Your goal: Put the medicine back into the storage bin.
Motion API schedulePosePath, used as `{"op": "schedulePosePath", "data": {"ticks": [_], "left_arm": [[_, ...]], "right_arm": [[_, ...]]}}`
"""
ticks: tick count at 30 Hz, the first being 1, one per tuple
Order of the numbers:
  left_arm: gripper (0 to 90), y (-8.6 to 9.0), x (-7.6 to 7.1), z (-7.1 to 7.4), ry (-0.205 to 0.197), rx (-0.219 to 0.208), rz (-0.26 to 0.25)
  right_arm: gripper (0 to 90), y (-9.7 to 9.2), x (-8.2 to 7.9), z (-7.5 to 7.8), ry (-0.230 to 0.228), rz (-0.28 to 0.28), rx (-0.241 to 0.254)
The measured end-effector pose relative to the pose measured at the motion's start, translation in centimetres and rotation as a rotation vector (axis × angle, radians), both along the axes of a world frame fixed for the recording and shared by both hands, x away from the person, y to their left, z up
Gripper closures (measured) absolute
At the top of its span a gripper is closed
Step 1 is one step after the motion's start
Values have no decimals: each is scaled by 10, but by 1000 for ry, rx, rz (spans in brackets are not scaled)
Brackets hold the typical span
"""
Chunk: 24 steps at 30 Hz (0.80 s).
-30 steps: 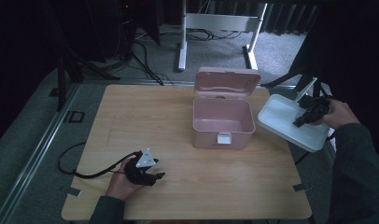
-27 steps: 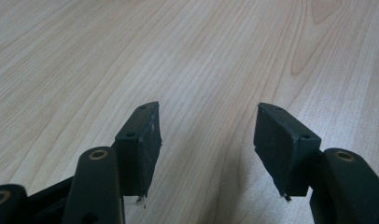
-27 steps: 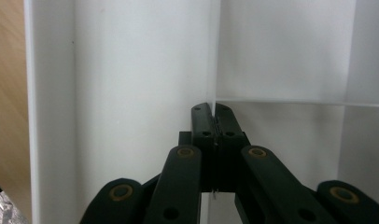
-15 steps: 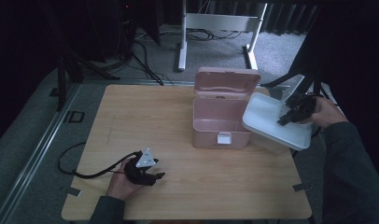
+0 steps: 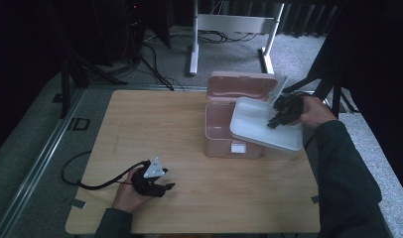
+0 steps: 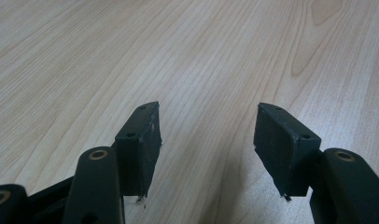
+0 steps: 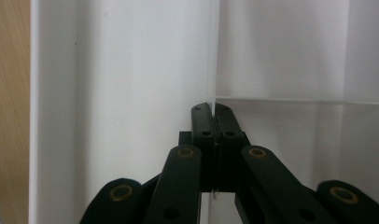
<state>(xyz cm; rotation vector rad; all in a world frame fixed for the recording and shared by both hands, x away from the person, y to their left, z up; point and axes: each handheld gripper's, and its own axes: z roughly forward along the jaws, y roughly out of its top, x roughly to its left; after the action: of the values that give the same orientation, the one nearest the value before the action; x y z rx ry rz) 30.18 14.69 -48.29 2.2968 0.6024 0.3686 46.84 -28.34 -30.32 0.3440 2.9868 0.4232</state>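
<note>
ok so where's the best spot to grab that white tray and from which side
Grip the thin upright divider wall inside the white tray, coming from above with the fingers straddling it. The divider is a narrow vertical partition, and the rest of the tray is broad. The right gripper is already shut on it that way, carrying the tray tilted over the open pink box.

pink box (image 5: 229, 134) | white tray (image 5: 261, 130) | light wood-grain table (image 5: 155, 129) | black gripper (image 5: 280, 115)

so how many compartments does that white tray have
2 that I can see: one each side of the thin divider that the right gripper pinches on the white tray. More may be hidden beyond the frame.
</note>
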Motion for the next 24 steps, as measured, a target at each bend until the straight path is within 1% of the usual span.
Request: {"op": "schedulePosePath", "data": {"ticks": [3,4,5,6,7,11,12,15,16,18,19,22,23,24], "left_arm": [[413,0,0,0,-1,0,0],[413,0,0,0,-1,0,0],[414,0,0,0,-1,-1,0],[414,0,0,0,-1,-1,0],[414,0,0,0,-1,-1,0],[413,0,0,0,-1,-1,0],[414,0,0,0,-1,0,0],[414,0,0,0,-1,0,1],[413,0,0,0,-1,0,0],[413,0,0,0,-1,-1,1],[414,0,0,0,-2,-1,0],[414,0,0,0,-3,-1,1],[414,0,0,1,-2,-2,0],[414,0,0,0,-2,-2,1]], "right_arm": [[896,12,3,0,-2,14,-7],[896,12,3,0,-2,14,-7],[896,20,6,0,-2,27,-3],[896,20,6,0,-2,27,-3],[896,27,7,0,-4,38,-9],[896,37,10,-1,-5,52,-14],[896,43,12,-2,-6,56,-22],[896,48,14,-3,-4,58,-29],[896,54,15,-4,-7,68,-38],[896,56,16,-4,-8,71,-42],[896,62,18,-4,-11,74,-52],[896,66,20,-4,-11,79,-60],[896,72,21,-4,-15,86,-78],[896,74,22,-4,-12,89,-83]]}}
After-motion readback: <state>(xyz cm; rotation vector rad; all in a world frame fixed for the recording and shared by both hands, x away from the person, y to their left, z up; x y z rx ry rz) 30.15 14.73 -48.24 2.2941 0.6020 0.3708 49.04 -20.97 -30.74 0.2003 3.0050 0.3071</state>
